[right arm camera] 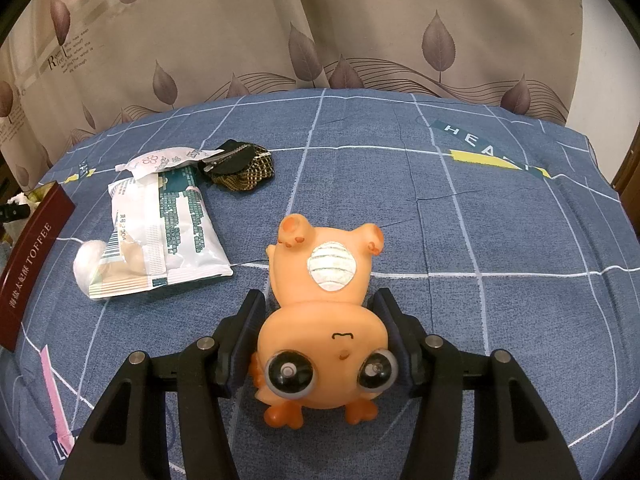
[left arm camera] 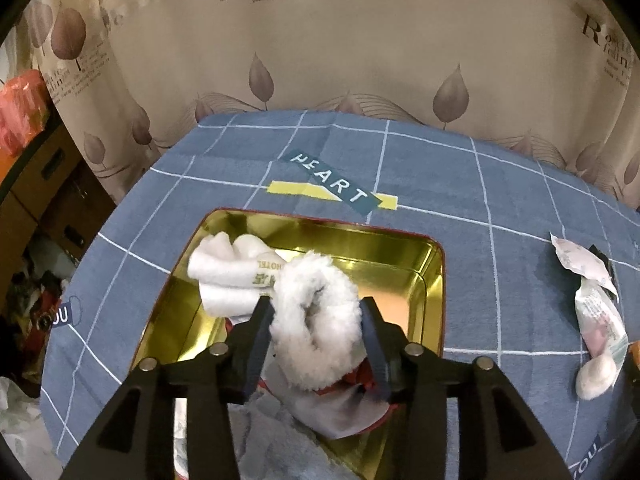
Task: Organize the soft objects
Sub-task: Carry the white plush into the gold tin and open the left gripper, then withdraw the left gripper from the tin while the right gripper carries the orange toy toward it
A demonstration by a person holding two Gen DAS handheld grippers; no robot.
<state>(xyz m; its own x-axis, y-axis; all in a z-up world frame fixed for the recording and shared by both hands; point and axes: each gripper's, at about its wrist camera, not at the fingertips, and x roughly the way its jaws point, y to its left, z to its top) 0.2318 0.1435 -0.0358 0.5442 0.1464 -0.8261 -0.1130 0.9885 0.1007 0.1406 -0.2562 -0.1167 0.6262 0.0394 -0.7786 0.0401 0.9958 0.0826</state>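
Left claw clamps fluffy sock over gold tin holding towel; right claw grips orange toy.

Left gripper clamped on a fluffy white sock, over a gold tin, rolled towel inside

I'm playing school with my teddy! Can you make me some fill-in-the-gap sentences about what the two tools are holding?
1. The right tool is shut on a squishy toy animal whose colour is ____.
2. The left tool squeezes a fluffy white sock above a shiny ____ tin.
3. The rolled towel lying inside the tin is ____ in colour.
4. The cloth on the table is blue with a word that starts with ____.

Missing words: orange; gold; white; H
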